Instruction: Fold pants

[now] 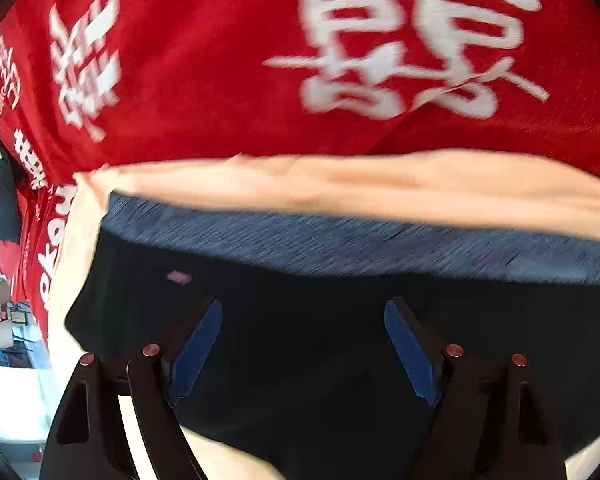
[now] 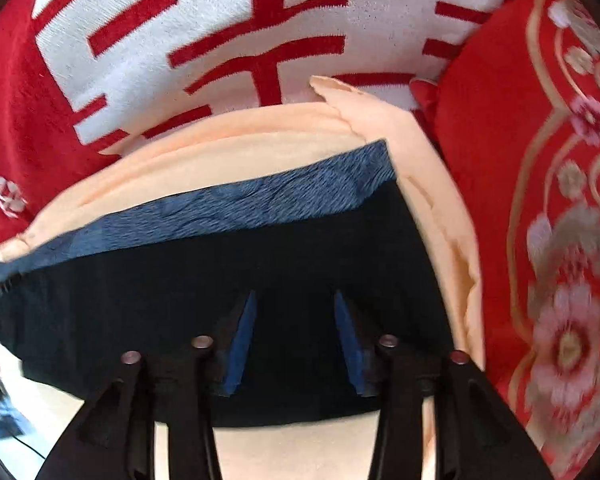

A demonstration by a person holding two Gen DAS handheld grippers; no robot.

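Your left tool hangs over the dark navy fabric pants with its blue-padded fingers spread wide and nothing between them; the cloth lies below, untouched as far as the blurred picture shows. The pants lie flat on a pale peach sheet, their mottled blue-grey waistband running along the far edge. Beyond the sheet spreads a red blanket with large white characters.

Your right tool points down at the same pants, its fingers parted to a middling gap and empty. Here the waistband slants up to the right, ending at a corner on the peach sheet. To the right lies a red cushion embroidered with gold scrolls and pink flowers, just beside the sheet's edge.
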